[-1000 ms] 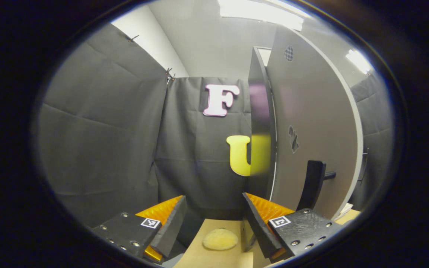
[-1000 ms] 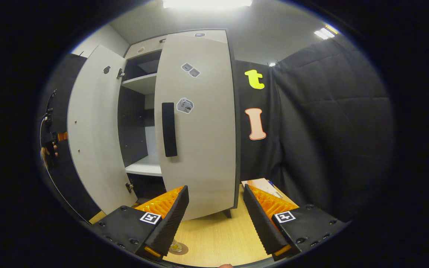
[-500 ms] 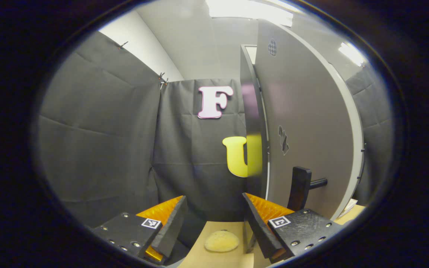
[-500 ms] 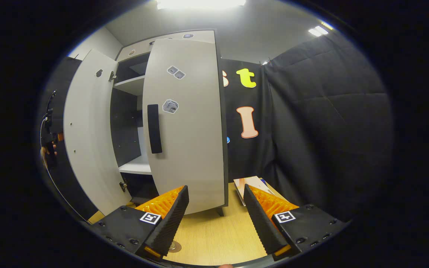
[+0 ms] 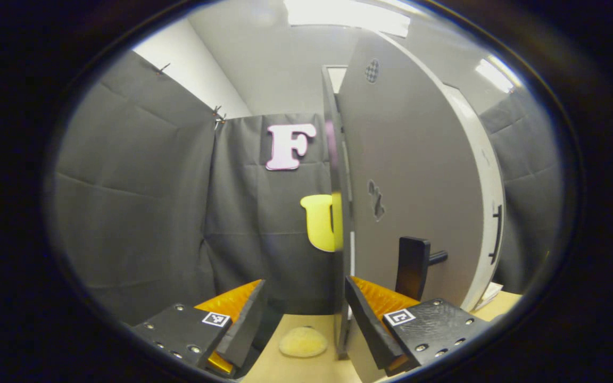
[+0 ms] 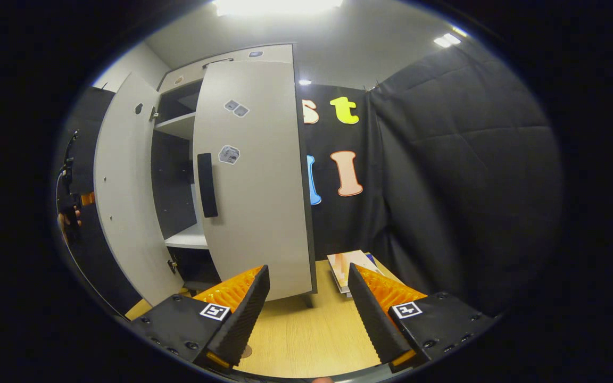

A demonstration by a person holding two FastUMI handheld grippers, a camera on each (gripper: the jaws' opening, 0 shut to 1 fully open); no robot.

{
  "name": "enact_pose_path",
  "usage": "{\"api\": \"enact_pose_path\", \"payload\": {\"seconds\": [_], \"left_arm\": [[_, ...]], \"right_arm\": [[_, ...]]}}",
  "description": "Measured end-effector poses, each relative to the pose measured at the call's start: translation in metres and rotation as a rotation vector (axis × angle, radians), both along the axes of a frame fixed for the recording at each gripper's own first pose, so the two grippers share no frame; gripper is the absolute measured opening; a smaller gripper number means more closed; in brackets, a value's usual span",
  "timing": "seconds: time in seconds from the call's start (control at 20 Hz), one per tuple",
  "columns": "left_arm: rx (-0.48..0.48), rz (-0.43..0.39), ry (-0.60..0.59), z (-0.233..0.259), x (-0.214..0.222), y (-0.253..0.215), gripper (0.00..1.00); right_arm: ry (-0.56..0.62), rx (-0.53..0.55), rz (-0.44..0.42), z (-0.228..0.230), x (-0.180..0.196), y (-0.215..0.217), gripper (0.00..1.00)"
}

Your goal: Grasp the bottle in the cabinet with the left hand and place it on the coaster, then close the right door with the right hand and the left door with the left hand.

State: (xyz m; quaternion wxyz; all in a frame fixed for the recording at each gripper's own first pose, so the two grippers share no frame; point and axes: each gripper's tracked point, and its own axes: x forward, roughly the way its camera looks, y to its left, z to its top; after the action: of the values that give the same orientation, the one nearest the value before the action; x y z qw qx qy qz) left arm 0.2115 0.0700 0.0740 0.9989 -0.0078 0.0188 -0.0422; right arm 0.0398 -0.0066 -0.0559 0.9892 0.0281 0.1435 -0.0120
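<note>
Table (image 6: 306,340): pale wood; booklets (image 6: 346,266) by cloth wall.
Cabinet (image 6: 179,159): left door (image 6: 125,186) wide open, right door (image 6: 253,186) shut.
Coaster (image 6: 246,350): at right gripper's (image 6: 306,314) finger; bottle hidden.
Left gripper (image 5: 301,319): jaws agape, empty.
Right gripper: agape, empty.

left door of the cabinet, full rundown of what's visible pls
The left door is a tall, flat, light grey panel, smooth like laminate, and it stands swung wide open on the cabinet's left side. Its inner face shows hinges near top and bottom. In the left gripper view its outer face carries small stickers and a dark bar handle on a peg. The left claw is open and close beside its edge; contact can't be told.
</note>
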Motion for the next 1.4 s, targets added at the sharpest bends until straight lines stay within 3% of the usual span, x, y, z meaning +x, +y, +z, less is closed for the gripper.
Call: {"api": "enact_pose_path", "payload": {"seconds": [0.85, 1.4], "left_arm": [[0.008, -0.010, -0.015, 0.006, -0.005, -0.057, 0.89], [-0.052, -0.120, 0.003, 0.000, 0.010, -0.141, 0.90]], "right_arm": [[0.005, -0.027, -0.052, -0.002, -0.022, -0.062, 0.95], [0.020, -0.048, -0.078, -0.004, -0.028, -0.090, 0.95]]}}
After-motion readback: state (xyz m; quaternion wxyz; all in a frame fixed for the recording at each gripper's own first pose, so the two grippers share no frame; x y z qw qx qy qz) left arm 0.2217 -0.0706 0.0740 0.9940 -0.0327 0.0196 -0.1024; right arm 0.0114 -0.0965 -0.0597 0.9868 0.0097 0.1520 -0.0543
